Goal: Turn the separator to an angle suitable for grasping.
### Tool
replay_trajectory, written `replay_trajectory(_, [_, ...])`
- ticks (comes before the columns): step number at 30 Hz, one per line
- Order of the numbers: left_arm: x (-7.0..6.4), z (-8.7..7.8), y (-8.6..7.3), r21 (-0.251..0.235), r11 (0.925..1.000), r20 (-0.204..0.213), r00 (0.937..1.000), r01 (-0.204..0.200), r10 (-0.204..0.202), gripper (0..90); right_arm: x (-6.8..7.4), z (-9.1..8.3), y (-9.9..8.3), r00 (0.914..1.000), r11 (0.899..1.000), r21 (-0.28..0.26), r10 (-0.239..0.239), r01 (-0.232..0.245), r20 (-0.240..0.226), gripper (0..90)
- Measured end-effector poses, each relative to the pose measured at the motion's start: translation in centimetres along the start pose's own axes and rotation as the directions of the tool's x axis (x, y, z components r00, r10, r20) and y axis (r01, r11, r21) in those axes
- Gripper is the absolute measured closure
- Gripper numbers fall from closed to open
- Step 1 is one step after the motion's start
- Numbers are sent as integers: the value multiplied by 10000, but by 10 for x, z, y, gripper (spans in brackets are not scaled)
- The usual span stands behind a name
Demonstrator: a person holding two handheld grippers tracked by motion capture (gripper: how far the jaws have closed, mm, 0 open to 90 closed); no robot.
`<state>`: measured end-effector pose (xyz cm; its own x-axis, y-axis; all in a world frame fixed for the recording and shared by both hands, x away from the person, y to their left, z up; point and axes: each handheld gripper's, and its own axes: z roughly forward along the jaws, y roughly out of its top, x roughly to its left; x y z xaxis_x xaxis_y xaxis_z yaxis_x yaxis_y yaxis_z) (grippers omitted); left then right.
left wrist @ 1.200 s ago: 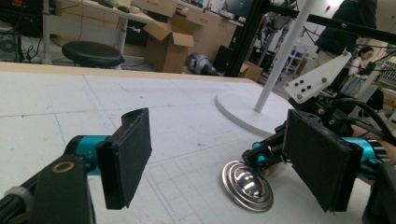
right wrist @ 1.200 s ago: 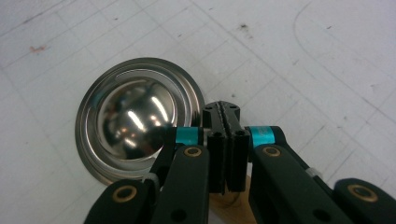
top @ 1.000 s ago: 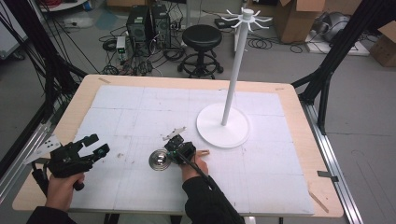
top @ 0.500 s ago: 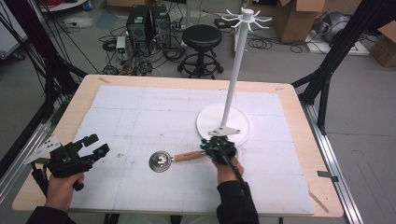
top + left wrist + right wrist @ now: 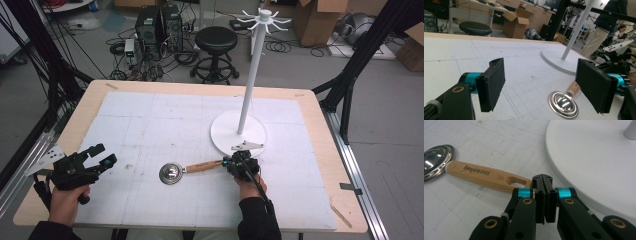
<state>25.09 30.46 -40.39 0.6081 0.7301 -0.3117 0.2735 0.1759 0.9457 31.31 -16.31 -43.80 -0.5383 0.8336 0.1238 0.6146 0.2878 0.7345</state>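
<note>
Far left of the high view: left tool (image 5: 100, 156) held low over the near-left edge of the surface (image 5: 150, 115), jaws wide apart, nothing between them; a hand (image 5: 65, 197) grips it from below. The left gripper view confirms the gap, with the two black pads (image 5: 492, 83) standing well apart and the white gridded mat showing between them. Moving right: a spoon (image 5: 192, 169) lies flat on the mat near the front middle of the surface. Round metal bowl at its left end, hollow side up, shiny; light wooden handle running right and slightly away from the person. Handle carries printed lettering and a slot near its far end, seen in the right gripper view. Next right: right tool (image 5: 236, 162), jaws pressed together at the handle's end. In the right gripper view the jaw tips meet just at the tip of the handle (image 5: 489, 176); cannot tell whether wood is pinched between them or only touched. Just beyond and right of that tool: white stand (image 5: 239, 131), round flat base resting on the surface, a tall pole rising from it with short pegs spread at the top.
</note>
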Motion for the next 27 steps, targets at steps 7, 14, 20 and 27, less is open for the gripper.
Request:
replay_trajectory(7, [0,0,0,-12,10000,0,10000,18,-18,242,14,12,8,9988,9997,43,-239,242,-435,892])
replay_trajectory(14, [2,-1,0,-32,10000,-1,10000,51,-51,242,38,29,22,9909,9956,201,-891,915,-1007,892])
replay_trajectory(20, [1,-1,0,-22,10000,-17,10000,39,-39,242,63,41,28,9795,9924,124,-1192,1228,-1622,892])
replay_trajectory(27, [1,-1,0,-7,10000,-23,10000,35,-35,242,78,49,29,9696,9891,238,-1374,1451,-2024,892])
